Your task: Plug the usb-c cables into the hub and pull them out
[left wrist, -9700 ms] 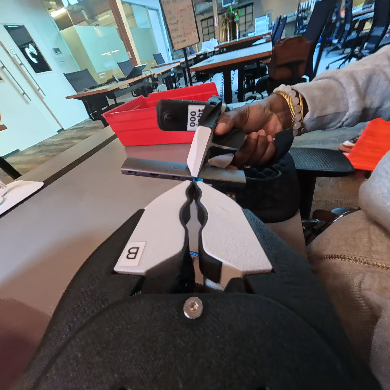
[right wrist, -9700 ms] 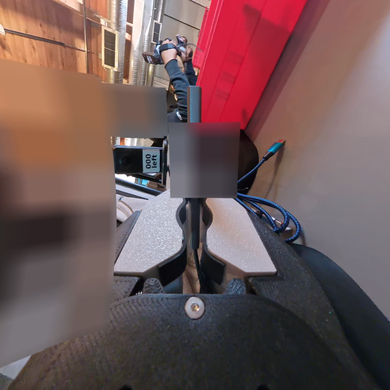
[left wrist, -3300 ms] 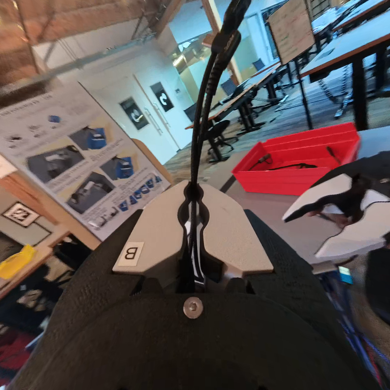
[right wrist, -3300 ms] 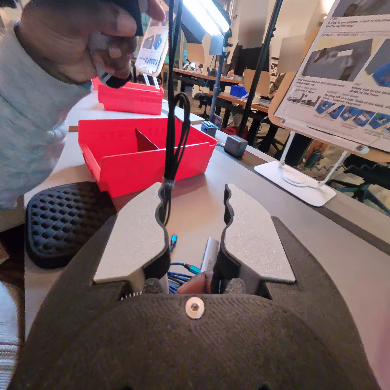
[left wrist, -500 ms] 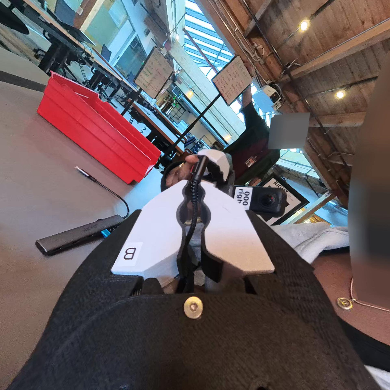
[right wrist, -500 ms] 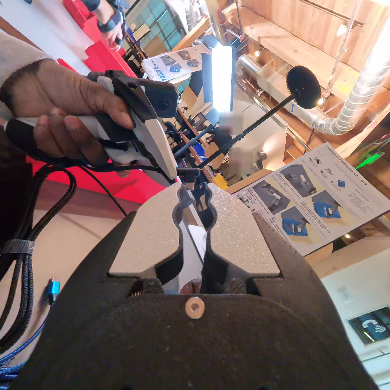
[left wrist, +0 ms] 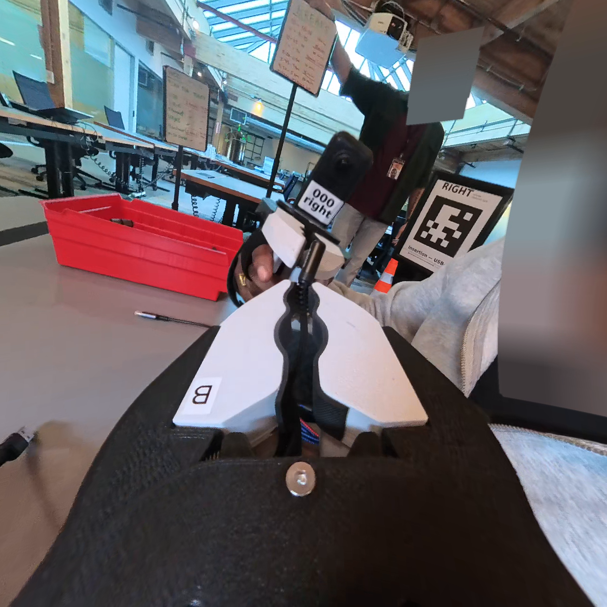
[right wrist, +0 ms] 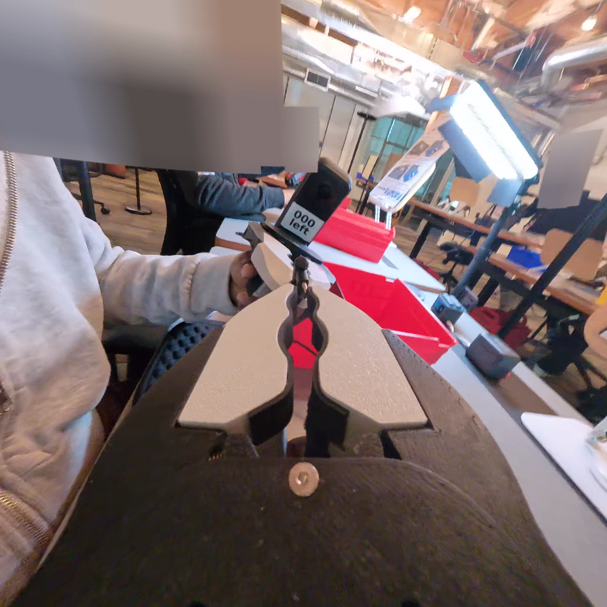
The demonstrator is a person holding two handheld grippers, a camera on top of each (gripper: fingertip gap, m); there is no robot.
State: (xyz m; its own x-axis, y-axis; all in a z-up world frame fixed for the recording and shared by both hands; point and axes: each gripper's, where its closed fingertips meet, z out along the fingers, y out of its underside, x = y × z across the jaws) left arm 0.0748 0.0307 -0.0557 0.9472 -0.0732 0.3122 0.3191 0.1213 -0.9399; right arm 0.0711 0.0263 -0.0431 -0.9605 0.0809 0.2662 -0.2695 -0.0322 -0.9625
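Note:
My left gripper is shut on a black cable, held above the grey table. The cable's plug sticks out past my fingertips. My right gripper faces it tip to tip, and its jaws are closed on the end of that plug. Each gripper shows in the other's view: the right one in the left wrist view, the left one in the right wrist view. A thin cable with a silver plug lies on the table. I do not see the hub.
A red bin stands on the table behind the grippers and also shows in the right wrist view. A black plug lies at the near left. A black dimpled pad, grey boxes and a white stand base are nearby. A person stands behind. The grippers are tip to tip, or close to it.
Both grippers have tilted down to a more level pose. The right jaws have narrowed onto the plug end. The hub that lay on the table at left has gone out of view.

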